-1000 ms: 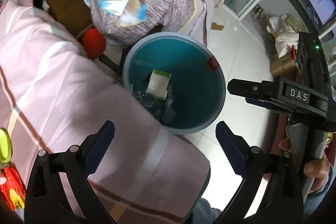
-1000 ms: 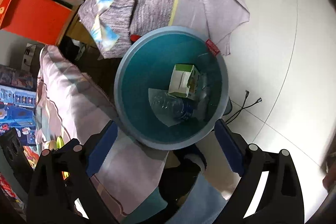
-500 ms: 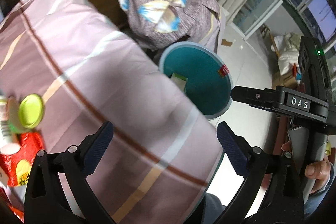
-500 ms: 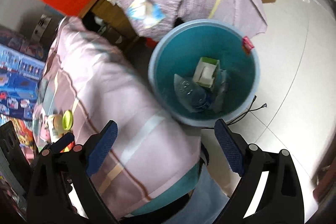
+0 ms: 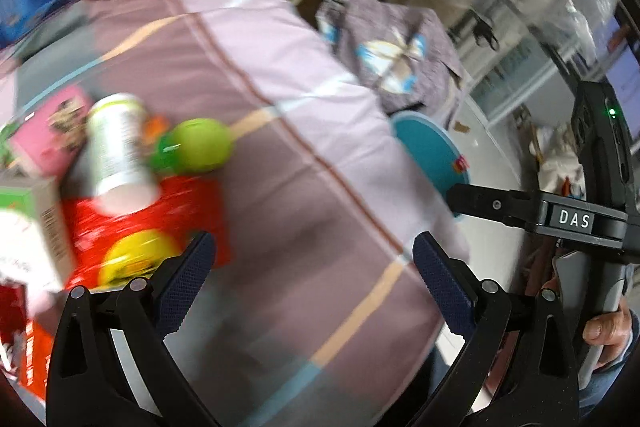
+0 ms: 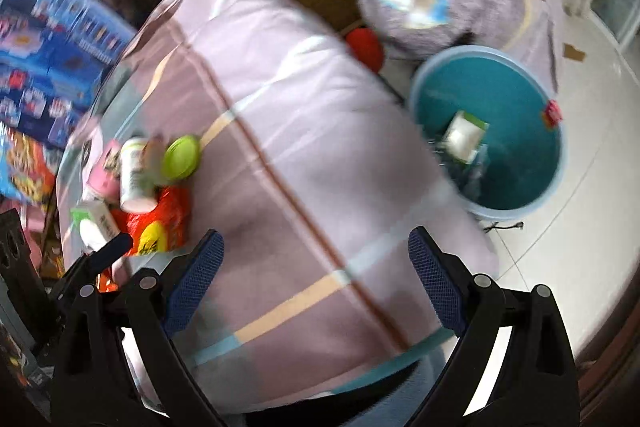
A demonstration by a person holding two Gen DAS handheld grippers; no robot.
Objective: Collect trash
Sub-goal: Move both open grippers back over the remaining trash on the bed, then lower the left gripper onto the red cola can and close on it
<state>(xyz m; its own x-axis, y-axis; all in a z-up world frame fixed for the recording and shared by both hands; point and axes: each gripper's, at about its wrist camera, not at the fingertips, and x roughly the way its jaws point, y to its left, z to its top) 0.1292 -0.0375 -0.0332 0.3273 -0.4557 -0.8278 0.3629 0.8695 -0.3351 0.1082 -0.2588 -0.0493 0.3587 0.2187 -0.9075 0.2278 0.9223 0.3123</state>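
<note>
Trash [image 6: 140,183] lies heaped on the pink striped tablecloth [image 6: 320,155]: a white cup on its side, a lime-green lid [image 6: 182,157], a red wrapper [image 6: 164,223] and a small carton. Down on the floor just past the table edge, the blue bin [image 6: 516,211] holds a green-and-white carton [image 6: 464,137] and some clear plastic. Both the left gripper [image 5: 312,267] and the right gripper [image 6: 316,267] hang over the cloth, jaws spread wide, holding nothing.
</note>
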